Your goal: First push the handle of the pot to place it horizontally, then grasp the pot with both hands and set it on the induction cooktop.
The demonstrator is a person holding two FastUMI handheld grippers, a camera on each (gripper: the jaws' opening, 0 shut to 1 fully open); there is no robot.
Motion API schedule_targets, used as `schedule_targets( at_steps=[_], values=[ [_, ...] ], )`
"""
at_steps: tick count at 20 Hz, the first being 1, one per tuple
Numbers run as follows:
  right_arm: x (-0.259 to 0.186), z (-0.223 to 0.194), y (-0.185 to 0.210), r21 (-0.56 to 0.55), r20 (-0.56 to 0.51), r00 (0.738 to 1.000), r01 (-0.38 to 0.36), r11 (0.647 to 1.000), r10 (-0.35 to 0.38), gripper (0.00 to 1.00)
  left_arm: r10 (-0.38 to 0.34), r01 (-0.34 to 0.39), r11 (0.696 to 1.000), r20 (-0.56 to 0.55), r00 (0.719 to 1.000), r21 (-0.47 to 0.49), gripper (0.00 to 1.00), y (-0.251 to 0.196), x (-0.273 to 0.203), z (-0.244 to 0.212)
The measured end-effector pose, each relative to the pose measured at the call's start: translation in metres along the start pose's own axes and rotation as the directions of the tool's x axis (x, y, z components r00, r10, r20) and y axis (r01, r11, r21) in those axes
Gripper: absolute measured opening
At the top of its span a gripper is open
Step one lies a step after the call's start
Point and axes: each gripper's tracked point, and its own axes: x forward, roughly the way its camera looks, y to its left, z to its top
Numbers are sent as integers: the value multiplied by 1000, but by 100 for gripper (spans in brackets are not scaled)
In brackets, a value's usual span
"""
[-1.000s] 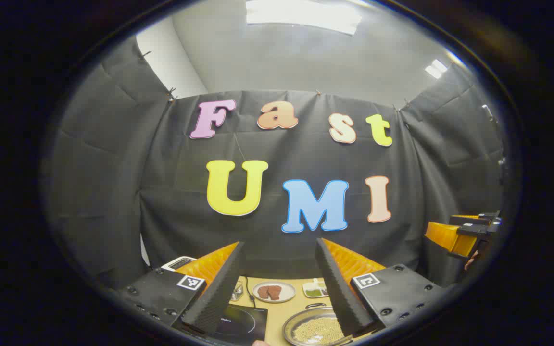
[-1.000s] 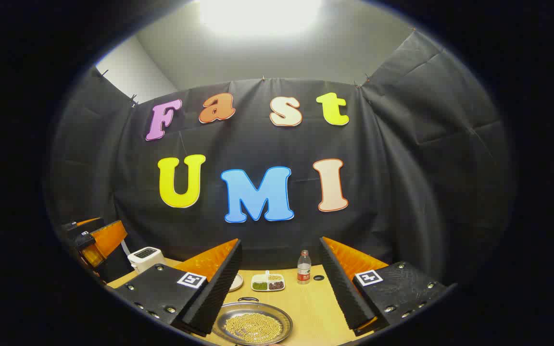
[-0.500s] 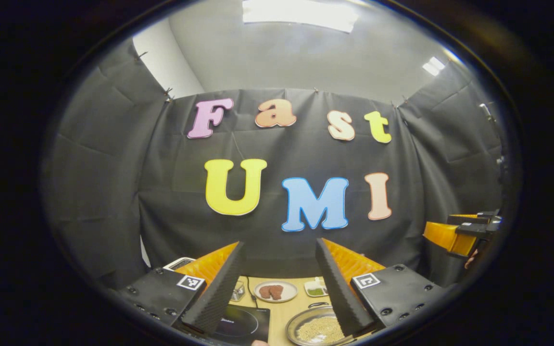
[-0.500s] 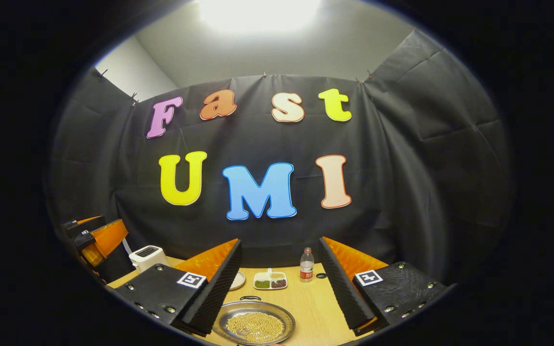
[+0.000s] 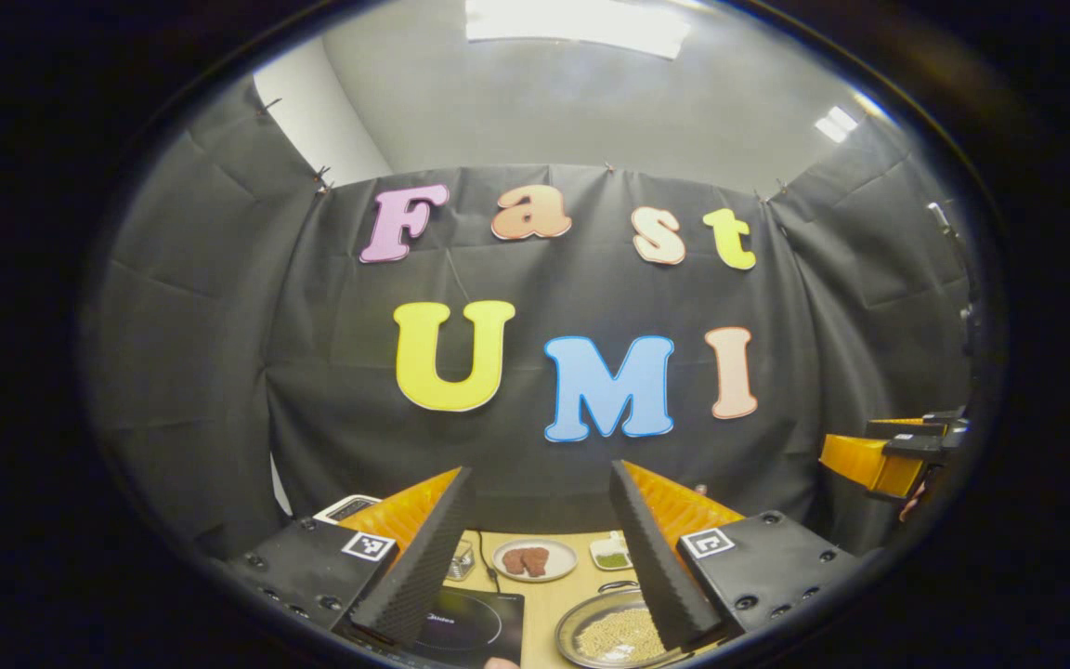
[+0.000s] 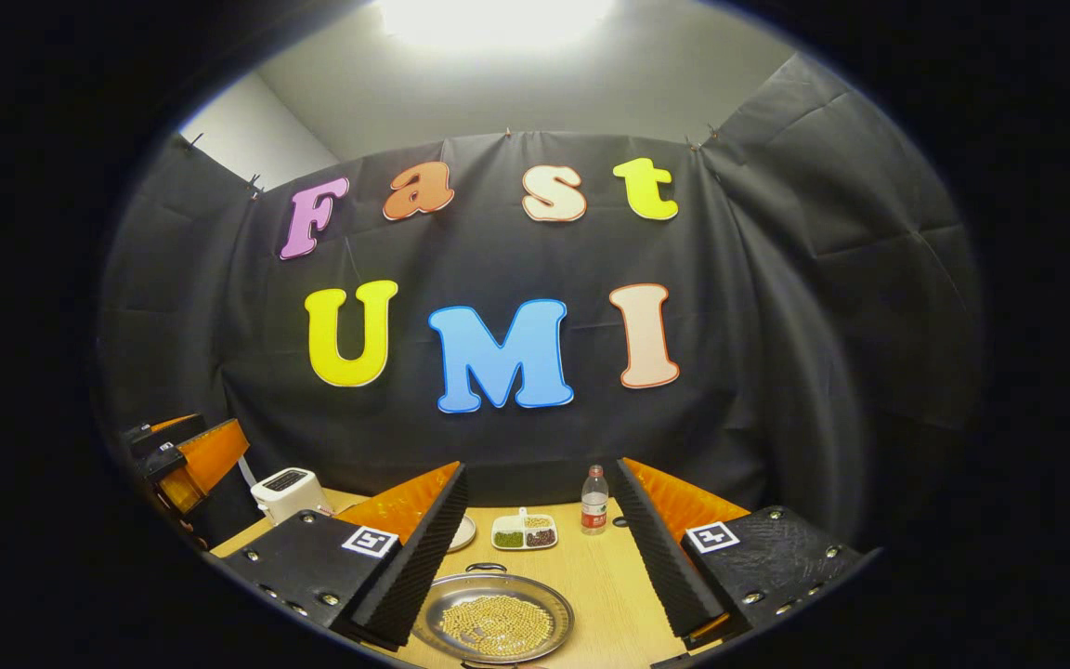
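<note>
I see the desk [image 6: 602, 595] low in both views, with the cooktop [image 5: 470, 624] at 6 o'clock in the left gripper view and the pot [image 6: 494, 617] of yellow beans on the wood at 5 o'clock from it, apart from it, one handle [image 6: 487, 567] on its far rim. My left gripper [image 5: 540, 557] and right gripper [image 6: 540, 557] both hang released above the desk, gripping nothing. Behind the pot sit a toaster [image 6: 289, 491], plate [image 5: 535, 559], divided dish [image 6: 524, 533] and bottle [image 6: 594, 500].
</note>
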Motion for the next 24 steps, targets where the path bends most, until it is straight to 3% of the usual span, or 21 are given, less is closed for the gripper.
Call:
schedule_targets(
  at_steps=[9,10,15,18,19,20,21,23,24],
  values=[
    [0,-56,21,31,-165,984,-66,997,71,97,30,-30,1000,-51,998,9,94,11,-11,-21],
    [-1,-65,24,31,-188,979,-77,997,81,97,33,-32,999,-57,998,9,98,13,-11,-25],
    [-7,-107,45,50,-332,931,-141,989,149,94,48,-48,999,-84,995,-1,98,23,-15,-37],
    [-15,-134,56,59,-430,885,-169,984,178,78,54,-55,998,-96,994,-7,97,26,-16,-44],
    [-15,-143,56,60,-452,875,-165,984,174,81,57,-58,998,-99,993,-6,97,28,-17,-45],
    [-16,-153,60,64,-478,860,-169,984,179,53,61,-61,998,-103,993,-5,96,30,-18,-48],
    [-17,-162,64,71,-507,841,-178,981,189,45,63,-64,998,-108,992,-5,96,32,-18,-49],
    [-33,-177,63,62,-563,809,-160,985,167,43,71,-72,997,-116,991,-5,95,37,-18,-52],
    [-21,-191,69,79,-583,791,-169,982,183,26,75,-76,997,-120,990,-4,94,40,-19,-55]
  ],
)
